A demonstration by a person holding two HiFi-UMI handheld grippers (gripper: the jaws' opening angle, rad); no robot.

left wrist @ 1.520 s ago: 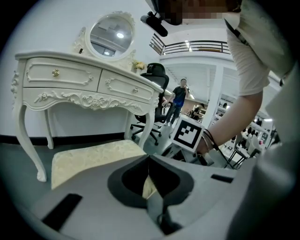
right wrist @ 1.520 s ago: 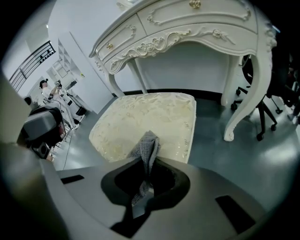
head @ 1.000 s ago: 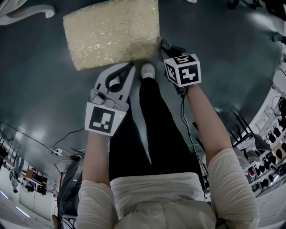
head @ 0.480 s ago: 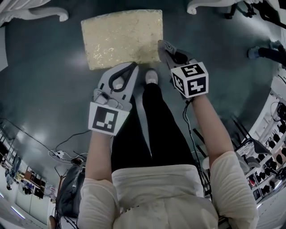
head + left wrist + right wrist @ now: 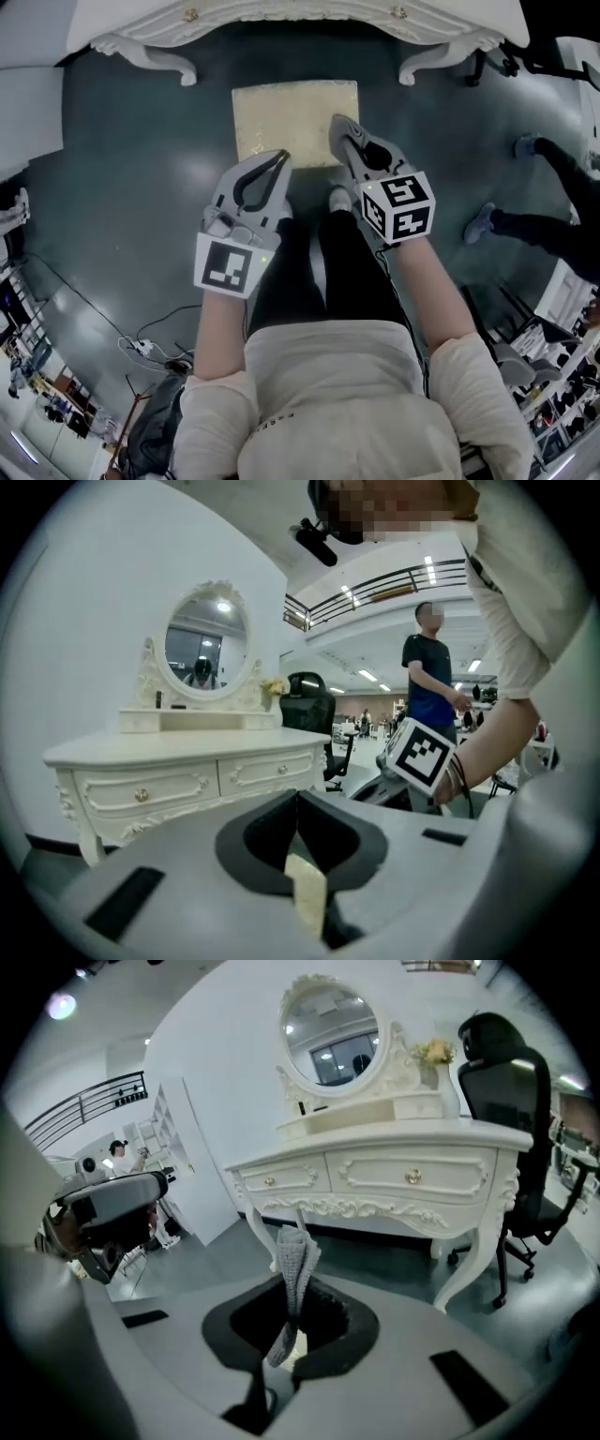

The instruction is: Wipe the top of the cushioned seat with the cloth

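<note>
The cushioned seat [image 5: 295, 120] is a pale yellow square on the dark floor, just in front of the person's feet. My right gripper [image 5: 337, 124] hangs over the seat's near right corner. It is shut on a grey knitted cloth [image 5: 296, 1258], whose folded end sticks up past the jaws. My left gripper [image 5: 280, 156] is over the seat's near edge, shut with nothing in it [image 5: 298, 795]. A strip of the seat [image 5: 307, 894] shows through the gap below its jaws. In the left gripper view, the right gripper's marker cube [image 5: 419, 753] is to the right.
A white dressing table [image 5: 300, 23] with an oval mirror [image 5: 206, 647] stands just beyond the seat. A black office chair [image 5: 514, 1087] is at its right. A person in a dark shirt [image 5: 427, 672] stands to the right, legs [image 5: 539, 223] on the floor. Cables [image 5: 141, 343] trail behind.
The head view has pulled up and back: the seat looks smaller and farther, and the dressing table has come into view. Both grippers stay shut and now sit at the seat's near edge.
</note>
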